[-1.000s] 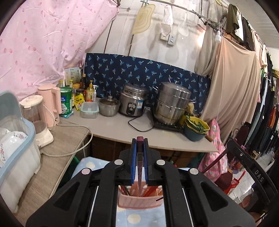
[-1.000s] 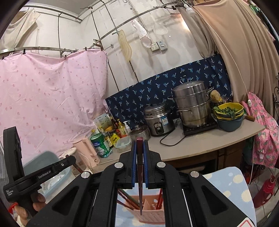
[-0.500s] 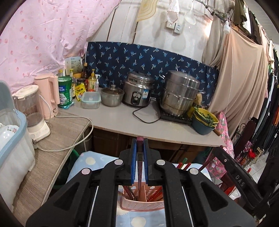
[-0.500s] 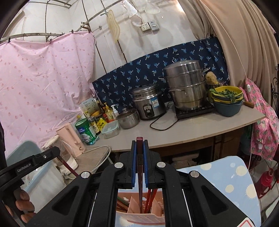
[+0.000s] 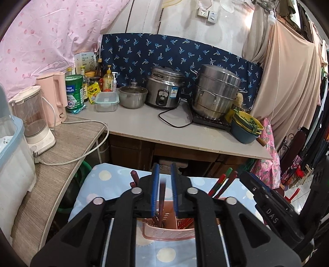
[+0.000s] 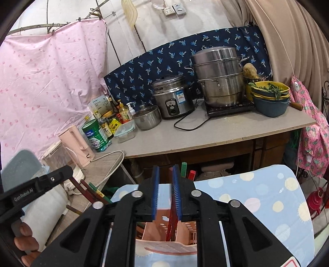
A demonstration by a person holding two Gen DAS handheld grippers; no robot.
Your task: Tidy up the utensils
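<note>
"DAS" showed in pale letters on the black gripper arm (image 5: 273, 213) at the right of the left wrist view. "GenRobot.AI" ran along the black gripper arm (image 6: 30, 192) at the left of the right wrist view. The print on the green tin (image 5: 74, 93) and the rice cooker's blue sticker (image 5: 174, 90) stayed too small to read.

A pink spotted sheet (image 6: 47, 78) hangs by a white wall (image 6: 205, 18) with a plug socket (image 6: 169, 10), a dark blue leafy cloth (image 5: 164, 53) lines the back of the grey counter (image 5: 156, 131), and tan curtains (image 5: 292, 82) hang on the right.
</note>
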